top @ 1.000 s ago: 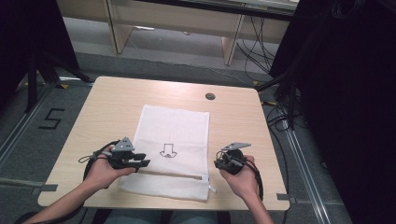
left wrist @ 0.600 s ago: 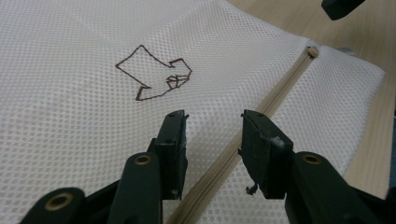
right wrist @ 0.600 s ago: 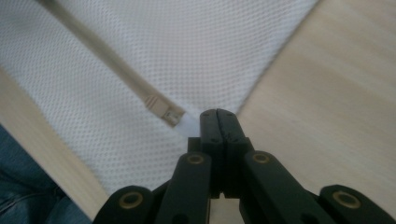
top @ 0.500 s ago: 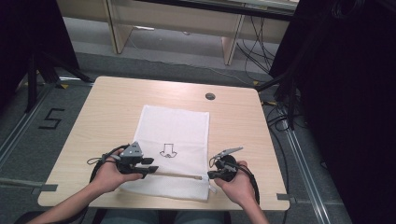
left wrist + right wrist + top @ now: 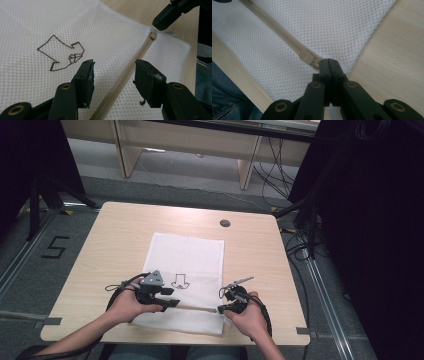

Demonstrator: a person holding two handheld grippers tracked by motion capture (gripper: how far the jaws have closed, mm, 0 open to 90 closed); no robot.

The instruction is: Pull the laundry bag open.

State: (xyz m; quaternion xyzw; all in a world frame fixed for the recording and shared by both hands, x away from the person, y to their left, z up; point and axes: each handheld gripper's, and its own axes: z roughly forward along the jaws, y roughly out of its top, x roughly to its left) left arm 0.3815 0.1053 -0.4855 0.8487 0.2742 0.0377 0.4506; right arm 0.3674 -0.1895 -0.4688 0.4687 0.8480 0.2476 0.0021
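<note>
Even, diffuse overhead light; the table (image 5: 120, 245) is bright, its surroundings fall to near black. Shadows are soft and short. The high view is slightly soft and low in detail. Gripper views render the mesh (image 5: 120, 32) sharply; near jaws blur.

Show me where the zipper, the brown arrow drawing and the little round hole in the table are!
zipper (image 5: 125, 81), left gripper view, middle of its beige strip
arrow drawing (image 5: 61, 53), left gripper view, on its stitched outline
round hole (image 5: 225, 223), high view, its dark centre
</note>
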